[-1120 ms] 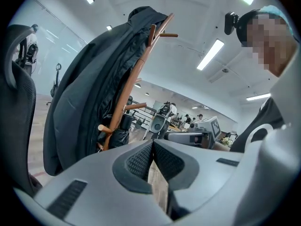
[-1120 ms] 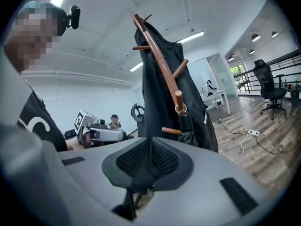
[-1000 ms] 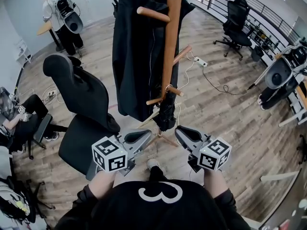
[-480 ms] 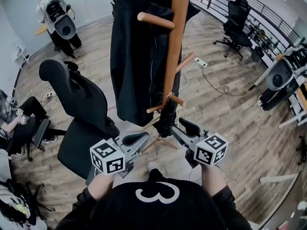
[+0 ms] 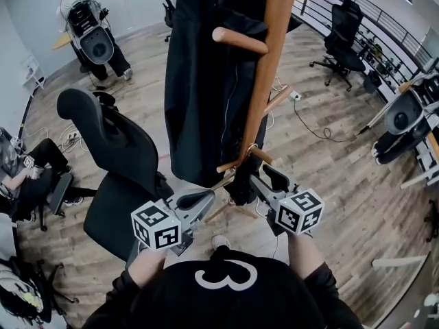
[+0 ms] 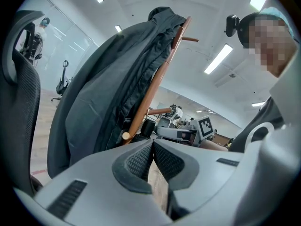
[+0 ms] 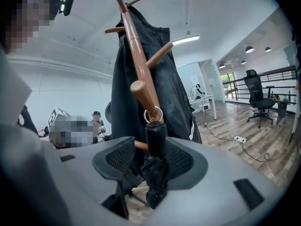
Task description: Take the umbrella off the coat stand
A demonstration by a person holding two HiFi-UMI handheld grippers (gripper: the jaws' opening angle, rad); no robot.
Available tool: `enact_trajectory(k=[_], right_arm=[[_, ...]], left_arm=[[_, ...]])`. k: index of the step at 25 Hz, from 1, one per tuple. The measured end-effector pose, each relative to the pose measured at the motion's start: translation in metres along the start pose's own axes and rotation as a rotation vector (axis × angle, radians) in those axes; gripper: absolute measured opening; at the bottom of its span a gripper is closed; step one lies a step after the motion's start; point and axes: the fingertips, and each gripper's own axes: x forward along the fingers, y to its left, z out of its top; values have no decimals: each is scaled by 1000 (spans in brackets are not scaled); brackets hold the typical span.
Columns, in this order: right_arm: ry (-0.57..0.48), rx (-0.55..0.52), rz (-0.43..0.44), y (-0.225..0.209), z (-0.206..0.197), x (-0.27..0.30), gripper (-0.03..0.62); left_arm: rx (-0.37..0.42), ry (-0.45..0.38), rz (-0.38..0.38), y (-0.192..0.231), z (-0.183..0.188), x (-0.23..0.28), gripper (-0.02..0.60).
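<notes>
Coat stand (image 5: 266, 74) of reddish wood rises beyond both jaw pairs, with a black coat (image 5: 206, 81) draped over it. Folded black umbrella (image 7: 154, 171) hangs by a ring (image 7: 154, 115) from a low peg (image 7: 145, 98) — right between the right gripper (image 7: 151, 160) jaws, which have just been opening and stand apart, not clamping it. Left gripper (image 6: 153, 160) — jaws pressed together, left of the stand.

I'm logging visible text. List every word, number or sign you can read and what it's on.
"3", white outline, sideways: person's black top.
Square black-and-white patterns, no letters: left marker cube, right marker cube.
Nothing else readable.
</notes>
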Motion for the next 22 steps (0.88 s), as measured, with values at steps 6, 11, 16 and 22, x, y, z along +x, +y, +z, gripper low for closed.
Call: enact_trajectory(k=[6,11,16,22], right_arm=[[-17,-61,-64,-9,-3,8,198],[-37,-107,-85,-11,-2,17,201],[-60,-112,-87,-12,-3,23,201],[-69,-98,-88,-10,-4,29,201]], left_arm=[[-11,2,10,6,-5,-2,15],[-24,9,26,12,-9,-6,15],[-31,7,58,16,-12,-10,15],[-40,24,73,16,-21,-17,15]])
